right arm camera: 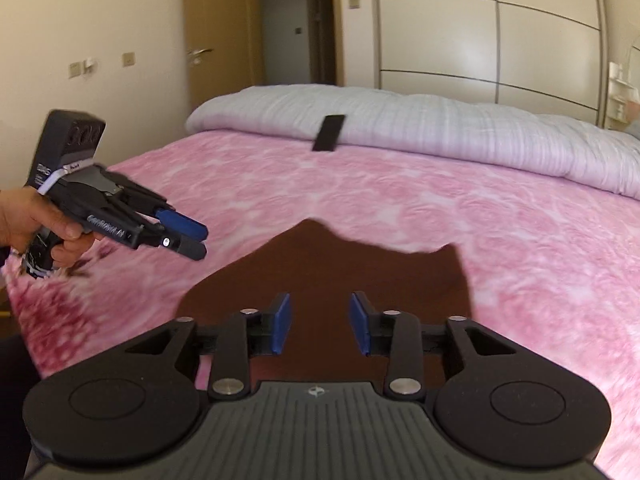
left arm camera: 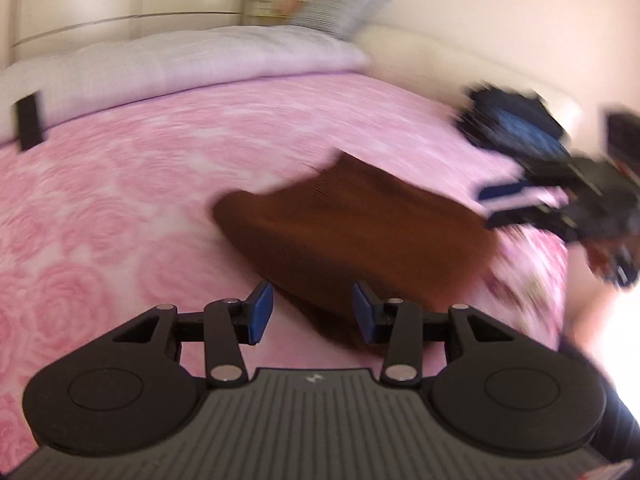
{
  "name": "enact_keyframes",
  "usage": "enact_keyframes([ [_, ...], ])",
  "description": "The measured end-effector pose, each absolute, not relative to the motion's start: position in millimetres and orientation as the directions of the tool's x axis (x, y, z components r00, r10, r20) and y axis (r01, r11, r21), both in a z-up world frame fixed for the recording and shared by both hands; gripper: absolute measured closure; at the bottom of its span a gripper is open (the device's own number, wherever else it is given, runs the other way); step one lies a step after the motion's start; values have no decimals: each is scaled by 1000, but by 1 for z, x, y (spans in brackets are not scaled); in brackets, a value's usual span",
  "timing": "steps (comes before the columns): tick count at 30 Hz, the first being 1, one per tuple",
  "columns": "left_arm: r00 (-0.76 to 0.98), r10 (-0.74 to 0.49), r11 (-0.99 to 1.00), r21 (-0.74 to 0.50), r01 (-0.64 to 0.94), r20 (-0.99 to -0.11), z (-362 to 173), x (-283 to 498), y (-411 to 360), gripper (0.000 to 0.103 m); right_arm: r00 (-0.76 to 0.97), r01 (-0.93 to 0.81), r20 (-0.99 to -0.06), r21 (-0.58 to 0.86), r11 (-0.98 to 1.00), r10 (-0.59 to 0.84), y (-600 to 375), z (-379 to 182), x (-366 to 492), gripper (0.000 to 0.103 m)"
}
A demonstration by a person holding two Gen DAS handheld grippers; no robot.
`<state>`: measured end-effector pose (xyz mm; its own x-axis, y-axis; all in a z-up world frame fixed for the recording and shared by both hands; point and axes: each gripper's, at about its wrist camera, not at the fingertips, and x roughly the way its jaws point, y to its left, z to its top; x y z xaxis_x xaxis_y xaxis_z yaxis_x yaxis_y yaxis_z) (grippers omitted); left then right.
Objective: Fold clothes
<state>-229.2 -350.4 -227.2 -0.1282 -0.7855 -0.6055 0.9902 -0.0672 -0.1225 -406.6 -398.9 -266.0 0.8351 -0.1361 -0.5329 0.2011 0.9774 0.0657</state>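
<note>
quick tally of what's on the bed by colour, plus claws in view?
Brown: 1, garment lying on the pink bedspread
Black: 1, small flat object at the edge of the white duvet
White: 1, the duvet
Claws: 2, left claw and right claw, both open and empty
Total: 5

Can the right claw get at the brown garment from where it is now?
Probably yes. The right claw is open, holds nothing, and the brown garment lies flat on the pink bedspread directly ahead of its fingers. The left claw is off to the side, clear of that path.
</note>
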Motion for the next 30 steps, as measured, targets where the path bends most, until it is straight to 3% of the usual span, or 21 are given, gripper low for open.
enact_keyframes([
  [4,-205,-762,-198,-80,977,-614,-246,-252,-341,46,809,185,-576,58,981,-119,-394,-260,-389,54],
  [7,-222,-769,-238,-54,970,-599,-259,-255,-352,44,780,166,-618,61,984,-93,-402,-260,-356,43],
  [11,-290,-762,-327,-43,944,-579,-271,-255,-372,44,738,140,-672,67,988,-59,-412,-260,-309,41],
  [14,-314,-745,-390,1,921,-588,-280,-264,-380,48,703,121,-710,73,990,-33,-420,-260,-274,41],
  [16,-304,-724,-402,20,915,-619,-283,-270,-380,62,672,111,-740,68,991,-25,-425,-265,-253,42],
  [18,-291,-704,-392,13,920,-648,-283,-273,-378,68,633,109,-773,31,994,-46,-429,-279,-238,43],
  [21,-279,-682,-345,-39,938,-676,-282,-275,-370,70,582,108,-806,-55,993,-107,-433,-298,-225,46],
  [24,-254,-681,-317,-36,948,-687,-285,-276,-360,71,568,122,-816,-44,992,-106,-441,-312,-221,46],
  [30,-267,-769,-231,-137,963,-581,-270,-263,-340,72,626,132,-775,-5,991,-88,-434,-293,-232,46],
])
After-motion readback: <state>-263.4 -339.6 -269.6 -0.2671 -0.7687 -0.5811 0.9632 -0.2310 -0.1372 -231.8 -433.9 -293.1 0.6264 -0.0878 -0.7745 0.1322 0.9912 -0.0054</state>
